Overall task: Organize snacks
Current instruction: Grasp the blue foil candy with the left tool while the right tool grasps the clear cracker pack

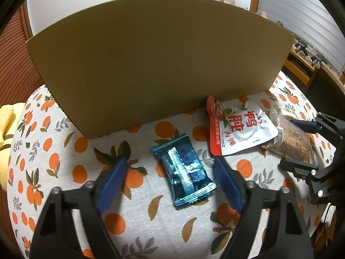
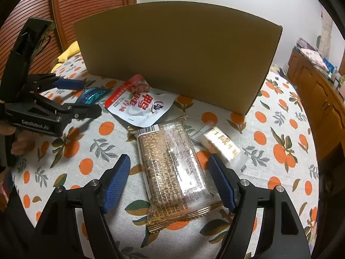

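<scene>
A teal foil snack packet (image 1: 185, 172) lies flat on the orange-print tablecloth between the fingers of my left gripper (image 1: 170, 164), which is open; the pads do not press on it. My right gripper (image 2: 168, 159) is open astride a long clear-wrapped grain bar (image 2: 170, 168), its pads clear of the wrapper. A red-and-white pouch (image 1: 235, 129) (image 2: 140, 103) lies between the two, against the cardboard box (image 1: 151, 60) (image 2: 176, 49). A small white packet (image 2: 222, 146) lies just right of the grain bar. The left gripper (image 2: 90, 97) shows at the left of the right wrist view.
The tall box wall stands upright behind the snacks; its inside is hidden. The round table (image 2: 280, 116) drops away at right, with a wooden cabinet (image 2: 319, 99) beyond. A yellow cloth (image 1: 6, 133) lies at the far left edge. A hand (image 2: 19, 144) holds the left tool.
</scene>
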